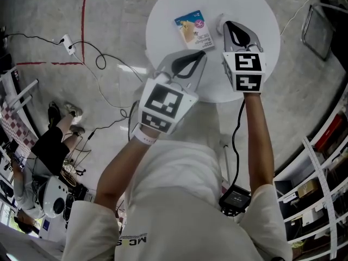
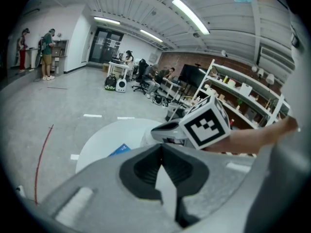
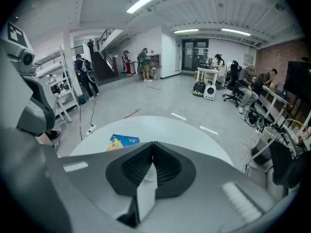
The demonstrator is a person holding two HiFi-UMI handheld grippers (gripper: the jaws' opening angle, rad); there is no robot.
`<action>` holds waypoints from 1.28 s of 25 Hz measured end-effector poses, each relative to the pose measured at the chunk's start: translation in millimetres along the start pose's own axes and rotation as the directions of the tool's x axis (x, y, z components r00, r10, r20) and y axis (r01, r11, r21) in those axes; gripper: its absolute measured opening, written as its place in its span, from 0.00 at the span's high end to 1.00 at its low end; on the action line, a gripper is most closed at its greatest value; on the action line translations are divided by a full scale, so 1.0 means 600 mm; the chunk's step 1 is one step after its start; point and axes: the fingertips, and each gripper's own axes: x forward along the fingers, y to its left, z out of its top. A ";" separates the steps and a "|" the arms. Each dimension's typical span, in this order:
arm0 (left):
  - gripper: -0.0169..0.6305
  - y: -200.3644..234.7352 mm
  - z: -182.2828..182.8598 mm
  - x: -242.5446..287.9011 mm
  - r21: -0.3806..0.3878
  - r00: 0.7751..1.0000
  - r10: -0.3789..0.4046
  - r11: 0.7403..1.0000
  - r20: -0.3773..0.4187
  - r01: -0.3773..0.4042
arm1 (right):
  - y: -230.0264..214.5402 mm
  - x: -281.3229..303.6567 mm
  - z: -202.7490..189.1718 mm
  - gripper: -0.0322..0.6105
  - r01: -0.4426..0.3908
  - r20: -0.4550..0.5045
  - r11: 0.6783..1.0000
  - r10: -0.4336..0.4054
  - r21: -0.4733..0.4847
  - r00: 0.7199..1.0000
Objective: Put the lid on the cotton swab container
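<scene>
On the round white table (image 1: 168, 15) lies a blue packet (image 1: 194, 30). Just right of it is a small white round object (image 1: 219, 22), mostly hidden by my right gripper (image 1: 228, 24); I cannot tell whether it is the container or its lid. The right gripper hangs over the table's middle, its jaws shut and empty. My left gripper (image 1: 202, 54) is above the table's near edge, also shut on nothing. In the left gripper view the shut tips (image 2: 162, 144) point at the right gripper's marker cube (image 2: 206, 123). In the right gripper view the shut tips (image 3: 153, 143) sit right of the packet (image 3: 124, 141).
A power strip (image 1: 67, 43) and black cables (image 1: 103, 64) lie on the grey floor left of the table, beside a red floor line (image 1: 84, 15). Shelving (image 1: 321, 162) runs along the right. A seated person (image 1: 49, 145) is at the lower left.
</scene>
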 end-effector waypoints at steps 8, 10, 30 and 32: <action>0.98 -0.002 -0.003 -0.008 0.010 1.000 -0.002 1.000 -0.002 0.002 | -0.001 0.000 -0.001 0.95 -0.002 0.027 0.999 0.001 0.037 1.000; 0.98 -0.002 -0.003 -0.011 0.015 1.000 -0.001 1.000 -0.002 0.001 | -0.003 -0.007 -0.002 0.95 0.002 0.041 0.999 -0.004 0.049 0.999; 0.98 -0.086 0.087 -0.140 0.097 0.997 0.021 0.995 0.078 -0.029 | 0.058 -0.235 0.091 0.95 -0.026 0.182 0.999 0.020 0.028 0.983; 0.98 -0.099 0.096 -0.157 0.098 0.996 0.026 0.995 0.091 -0.035 | 0.063 -0.268 0.107 0.95 -0.025 0.207 0.999 0.020 0.020 0.978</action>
